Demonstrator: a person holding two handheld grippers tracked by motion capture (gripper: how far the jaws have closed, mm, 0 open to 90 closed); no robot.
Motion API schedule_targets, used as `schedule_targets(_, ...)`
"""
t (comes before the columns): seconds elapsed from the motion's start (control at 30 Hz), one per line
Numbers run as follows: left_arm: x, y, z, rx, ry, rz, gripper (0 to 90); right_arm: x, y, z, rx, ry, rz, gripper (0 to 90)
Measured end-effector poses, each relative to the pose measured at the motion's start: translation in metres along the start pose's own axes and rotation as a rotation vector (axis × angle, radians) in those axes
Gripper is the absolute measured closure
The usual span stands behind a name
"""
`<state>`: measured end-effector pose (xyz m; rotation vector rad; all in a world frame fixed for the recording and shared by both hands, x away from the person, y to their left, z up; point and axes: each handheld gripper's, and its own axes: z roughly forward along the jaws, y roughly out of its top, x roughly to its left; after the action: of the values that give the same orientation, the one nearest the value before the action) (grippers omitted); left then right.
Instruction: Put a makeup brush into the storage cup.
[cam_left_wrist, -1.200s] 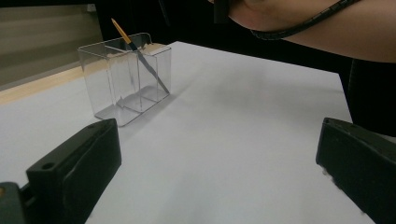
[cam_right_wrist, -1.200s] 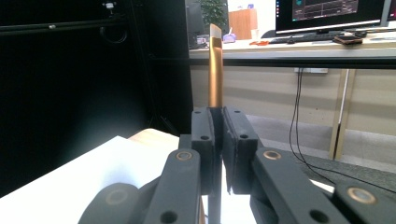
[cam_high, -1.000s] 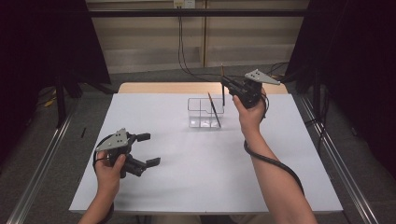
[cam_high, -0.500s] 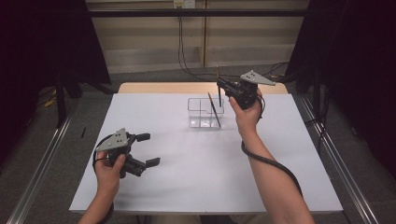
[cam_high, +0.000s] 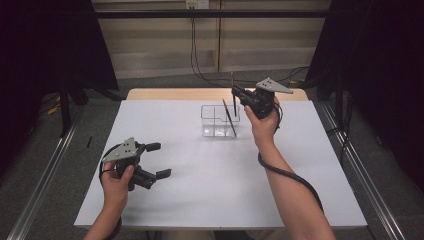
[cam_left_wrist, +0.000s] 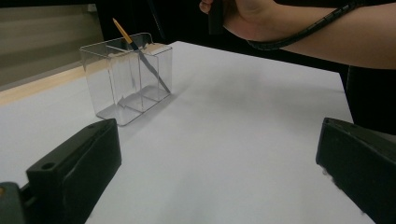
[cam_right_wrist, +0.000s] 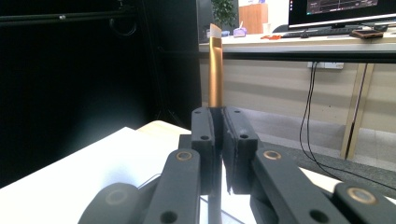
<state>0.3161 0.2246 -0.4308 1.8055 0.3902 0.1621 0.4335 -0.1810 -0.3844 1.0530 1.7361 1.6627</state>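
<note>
right gripper (cam_high: 236, 95) has its jaws pressed together on a slim brush (cam_right_wrist: 215, 70), pinching it near the middle so the brown handle stands upright above the pads and its pale slanted tip points at the ceiling. in the high view that brush (cam_high: 233, 97) hangs just beyond the far right corner of a clear divided holder (cam_high: 216, 121) near the far middle of the white table (cam_high: 215, 195). a second brush (cam_high: 229, 117) leans tilted inside the holder's right compartment, its orange end sticking out over the rim. the lower part of the held brush is hidden behind the jaws in the right gripper view, so its bristle end is hard to make out. the right hand (cam_high: 264, 122) is raised off the table, wrist bent up, forearm reaching in from the near edge with the cable looped around it. left gripper (cam_high: 155, 160) lies low near the table's near left side, jaws spread wide with nothing between them, well apart from the holder (cam_left_wrist: 126, 81).
</note>
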Motion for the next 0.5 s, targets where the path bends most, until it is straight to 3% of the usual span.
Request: schedule_targets(0.5, 0.0000, 0.0003, -0.0004, 0.000, -0.001, 0.001, 0.1, -0.0001, -0.0068, 0.0032, 0.013, 0.010, -0.010, 84.0)
